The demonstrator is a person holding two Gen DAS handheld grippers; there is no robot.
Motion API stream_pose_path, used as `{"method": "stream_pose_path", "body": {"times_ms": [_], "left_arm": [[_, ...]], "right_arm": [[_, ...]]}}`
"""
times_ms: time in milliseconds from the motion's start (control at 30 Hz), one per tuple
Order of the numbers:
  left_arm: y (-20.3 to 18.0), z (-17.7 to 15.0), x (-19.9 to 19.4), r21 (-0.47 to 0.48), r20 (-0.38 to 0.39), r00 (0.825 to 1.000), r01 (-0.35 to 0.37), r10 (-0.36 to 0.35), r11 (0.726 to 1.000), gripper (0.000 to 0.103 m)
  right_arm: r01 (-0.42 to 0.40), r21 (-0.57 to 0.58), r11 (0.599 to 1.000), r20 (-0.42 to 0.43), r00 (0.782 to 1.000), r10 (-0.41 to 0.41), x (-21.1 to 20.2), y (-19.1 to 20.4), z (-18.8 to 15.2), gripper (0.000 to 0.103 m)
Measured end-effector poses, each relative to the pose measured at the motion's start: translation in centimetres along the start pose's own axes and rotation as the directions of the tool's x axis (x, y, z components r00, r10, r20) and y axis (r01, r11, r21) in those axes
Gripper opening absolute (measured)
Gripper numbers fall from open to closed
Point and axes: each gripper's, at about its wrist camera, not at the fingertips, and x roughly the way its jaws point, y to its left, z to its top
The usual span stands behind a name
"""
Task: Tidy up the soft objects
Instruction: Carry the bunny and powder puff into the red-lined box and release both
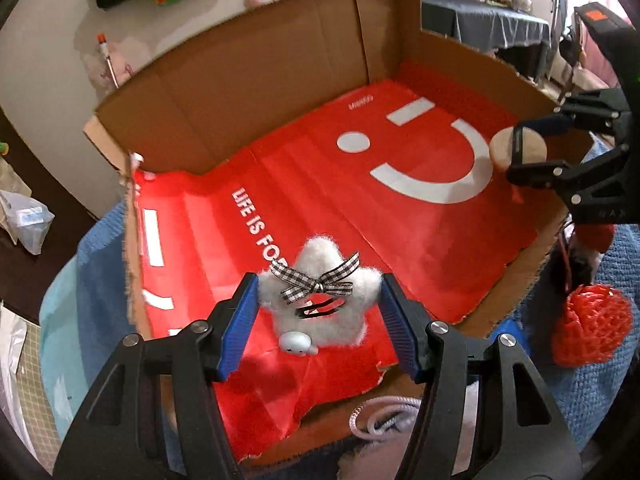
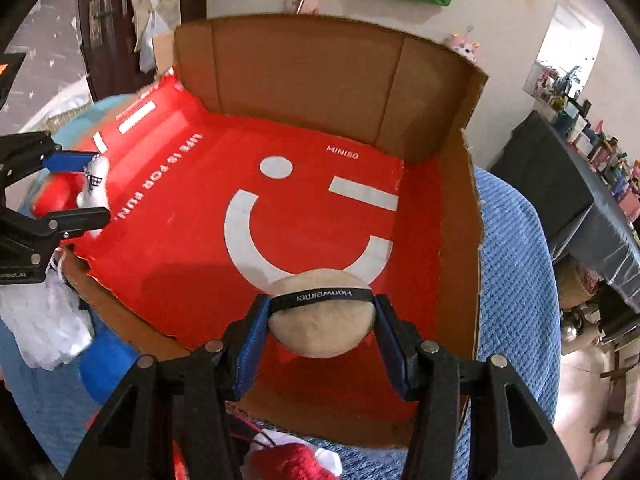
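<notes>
Two handheld grippers hover over an open cardboard box (image 1: 256, 92) lined with a red paper bag (image 1: 400, 208) printed with a white smiling face. The left gripper (image 1: 318, 308) is clenched on a fluffy white star (image 1: 320, 304) with a checked bow, its blue pads pressing the star's side points; in the left wrist view it sits at about 6 o'clock, above the near edge of the red liner. The right gripper (image 2: 320, 320) is clenched on a round beige powder puff (image 2: 322, 330) with a black ribbon band across it, also at 6 o'clock in its own view, over the lower curve of the printed smile. From the left camera, the puff (image 1: 518, 148) appears at 3 o'clock. Both soft items are held above the box floor, not yet set down. A red knitted ball (image 1: 592, 324) lies outside the box on a blue blanket (image 1: 600, 392). Likely risks: the star is pinched only by its soft tips and could slip or twist out; a release too near the torn front edge could drop it outside the box.
</notes>
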Motion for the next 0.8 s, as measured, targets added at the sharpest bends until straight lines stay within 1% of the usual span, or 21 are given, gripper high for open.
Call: {"method": "stream_pose_path", "body": {"times_ms": [67,167,400,433,500,600,667,800], "left_arm": [[0.1,0.2,0.8,0.002,-0.025,1.000,0.004,-0.004,1.000,0.058],[0.1,0.3,1.8,0.010,-0.059,0.998,0.006,-0.006,1.000,0.058],[0.6,0.5,3.0,-0.001,-0.123,0.992,0.026,-0.026,1.000,0.058],[0.6,0.6,3.1,-0.002,-0.135,0.991,0.017,-0.017,1.000,0.058],[0.6,0.7,3.3,-0.002,-0.141,0.990,0.023,-0.023,1.000,0.058],[0.6,0.9,3.3,0.003,-0.149,0.989,0.027,-0.026,1.000,0.058],[0.6,1.2,3.6,0.003,-0.151,0.988,0.029,-0.028,1.000,0.058],[0.7,1.1,3.6,0.001,-0.151,0.988,0.032,-0.032,0.999,0.059]], "right_arm": [[0.012,-0.016,1.000,-0.033,0.999,-0.013,0.5,-0.1,0.3,0.055],[-0.004,-0.031,1.000,-0.065,0.998,0.002,0.8,-0.1,0.9,0.055],[-0.022,-0.086,0.996,-0.111,0.994,0.012,1.1,0.8,1.3,0.055],[-0.023,-0.091,0.996,-0.118,0.993,0.012,1.2,0.9,1.3,0.055],[-0.011,-0.112,0.994,-0.135,0.991,-0.005,1.6,1.2,1.4,0.055],[-0.022,-0.125,0.992,-0.164,0.986,0.001,2.2,1.4,1.4,0.055],[-0.011,-0.146,0.989,-0.181,0.983,-0.016,2.7,1.5,1.4,0.055],[-0.017,-0.146,0.989,-0.195,0.981,-0.012,2.9,1.4,1.4,0.055]]}}
